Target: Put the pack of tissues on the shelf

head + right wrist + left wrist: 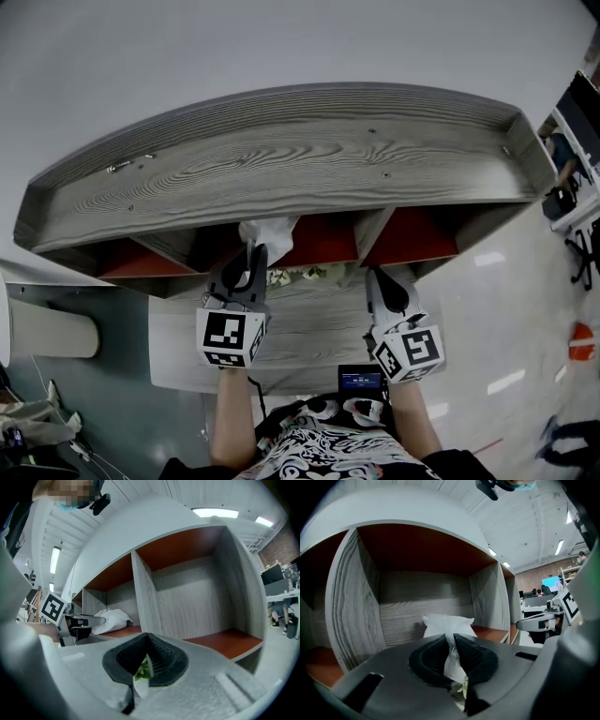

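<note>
Holding the pack of tissues (447, 624) by its wrapper, our left gripper (452, 637) has narrow jaws pinched on it. The pack sits just ahead of them, inside the shelf (356, 597). We judge only the release remains. Our right gripper (146, 641) is closed and empty.

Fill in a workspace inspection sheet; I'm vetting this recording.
Surface: wood-grain desk under the shelf.
Job's things: pack of tissues at a compartment's mouth.
Clutter: small hardware on the shelf top; green-patterned item on the desk.
Grippers: left gripper shut on the pack's wrapper; right gripper shut, empty.
Cables: thin cable beside the left forearm.
Surroundings: office, lit monitor.
</note>
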Demonstrator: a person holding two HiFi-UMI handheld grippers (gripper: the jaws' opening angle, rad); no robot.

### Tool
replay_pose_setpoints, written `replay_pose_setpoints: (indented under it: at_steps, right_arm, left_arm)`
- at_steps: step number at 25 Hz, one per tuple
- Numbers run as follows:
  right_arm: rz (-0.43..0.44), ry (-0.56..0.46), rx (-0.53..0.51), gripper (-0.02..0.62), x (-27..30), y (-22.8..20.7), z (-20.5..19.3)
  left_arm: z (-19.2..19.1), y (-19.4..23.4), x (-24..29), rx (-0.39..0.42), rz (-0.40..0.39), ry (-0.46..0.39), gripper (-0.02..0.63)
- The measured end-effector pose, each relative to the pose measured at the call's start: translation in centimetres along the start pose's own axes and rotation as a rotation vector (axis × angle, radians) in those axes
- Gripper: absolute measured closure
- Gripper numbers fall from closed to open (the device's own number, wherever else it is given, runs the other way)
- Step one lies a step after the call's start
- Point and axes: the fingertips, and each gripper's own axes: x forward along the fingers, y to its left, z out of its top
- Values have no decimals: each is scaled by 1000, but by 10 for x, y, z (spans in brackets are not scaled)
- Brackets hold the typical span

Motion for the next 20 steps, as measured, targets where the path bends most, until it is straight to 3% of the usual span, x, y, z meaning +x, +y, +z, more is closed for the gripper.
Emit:
replay_pose_setpoints:
  at_steps: [6,13,20]
  right_arm:
    - [3,-2,-12,592,0,2,2]
    - [0,3,-15,594,-5,12,0]
    - [3,4,-31,594,-19,25,0]
  left_arm:
    - [7,-3,3,-23,-28,1,566]
    - [0,-5,-5,-35,-20,-17,469]
    - [-2,-6,-22,-75,-19,-32,424]
